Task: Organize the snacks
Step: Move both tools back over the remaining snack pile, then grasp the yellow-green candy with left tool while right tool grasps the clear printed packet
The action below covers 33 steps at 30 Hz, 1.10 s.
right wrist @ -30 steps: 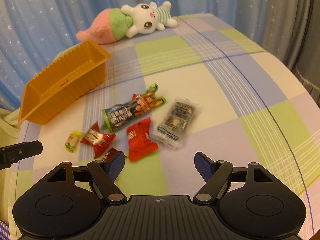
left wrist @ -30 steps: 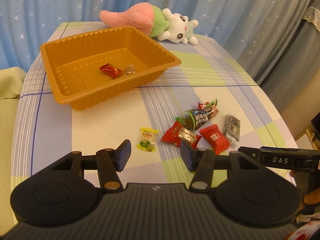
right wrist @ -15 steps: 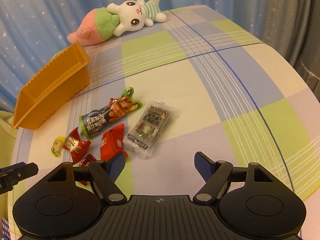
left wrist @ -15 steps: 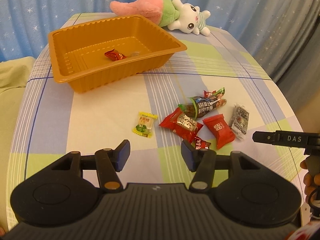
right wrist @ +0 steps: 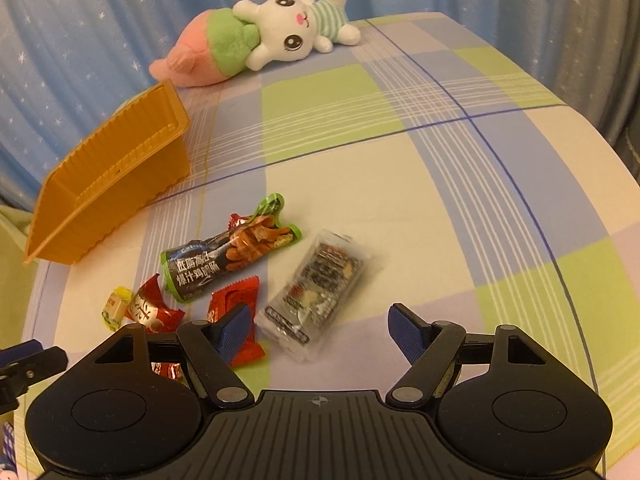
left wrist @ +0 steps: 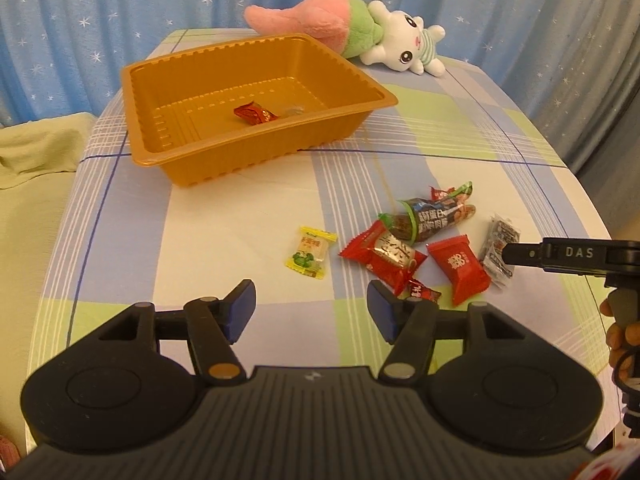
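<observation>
**Q:** Where does this take place?

**A:** Blue star-print curtains (left wrist: 120,20) hang behind a table under a checked cloth (right wrist: 440,208) of green, lilac and cream. A plush rabbit (right wrist: 276,36) lies at the far edge.

**Q:** Where are the snacks?

**A:** Most lie loose on the cloth in a cluster. A yellow candy (left wrist: 310,253) sits apart on the left of the group. Beside it is a red wrapper with a pale centre (left wrist: 386,256), touching a dark sausage pack with green ends (left wrist: 434,218). A plain red packet (left wrist: 458,268) lies just right of those, and a clear pack with dark print (right wrist: 316,296) lies at the right end. A tiny red sweet (left wrist: 422,292) sits at the near edge of the group.

**Q:** And the container?

**A:** An orange tray (left wrist: 152,92) stands further back, left of the cluster. Inside it lie one red candy (left wrist: 254,113) and a small clear-wrapped piece (left wrist: 294,111).

**Q:** What are the grippers doing?

**A:** The left gripper (left wrist: 311,311) hovers near the yellow candy with its fingers spread wide, gripping nothing. The right gripper (right wrist: 320,330) hovers low over the clear pack, also spread wide and empty; its left finger overlaps the plain red packet in view, though I cannot tell whether they touch.
</observation>
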Each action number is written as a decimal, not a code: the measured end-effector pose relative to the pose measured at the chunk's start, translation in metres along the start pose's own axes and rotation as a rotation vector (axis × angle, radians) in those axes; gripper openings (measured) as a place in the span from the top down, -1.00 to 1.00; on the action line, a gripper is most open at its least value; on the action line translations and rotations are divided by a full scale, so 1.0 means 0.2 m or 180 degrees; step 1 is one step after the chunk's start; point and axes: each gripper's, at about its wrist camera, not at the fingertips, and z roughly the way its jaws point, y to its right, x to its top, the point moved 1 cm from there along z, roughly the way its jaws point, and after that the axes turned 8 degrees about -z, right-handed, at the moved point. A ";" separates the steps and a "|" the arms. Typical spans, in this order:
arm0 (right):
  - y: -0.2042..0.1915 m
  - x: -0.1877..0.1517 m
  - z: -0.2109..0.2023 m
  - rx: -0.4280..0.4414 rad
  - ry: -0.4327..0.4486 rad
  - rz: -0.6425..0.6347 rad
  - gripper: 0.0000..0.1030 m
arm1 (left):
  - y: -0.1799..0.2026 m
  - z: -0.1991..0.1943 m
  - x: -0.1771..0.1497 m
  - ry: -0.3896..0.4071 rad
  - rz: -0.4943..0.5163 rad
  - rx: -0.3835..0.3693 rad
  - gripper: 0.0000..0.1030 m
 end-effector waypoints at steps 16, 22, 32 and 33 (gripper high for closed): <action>-0.01 0.07 0.17 -0.0066 -0.0036 -0.0041 -0.25 | -0.06 0.02 0.00 0.0003 -0.0043 0.0121 -0.18; -0.03 0.06 0.19 -0.0119 -0.0002 -0.0274 -0.13 | -0.03 0.04 0.00 -0.0029 0.0034 0.0087 -0.18; 0.01 -0.01 0.16 0.0094 -0.0027 -0.0835 0.10 | 0.01 0.09 0.00 -0.0044 0.0206 0.0069 -0.18; 0.02 -0.01 0.16 0.0076 -0.0037 -0.0883 0.10 | 0.01 0.10 0.00 -0.0039 0.0227 0.0075 -0.18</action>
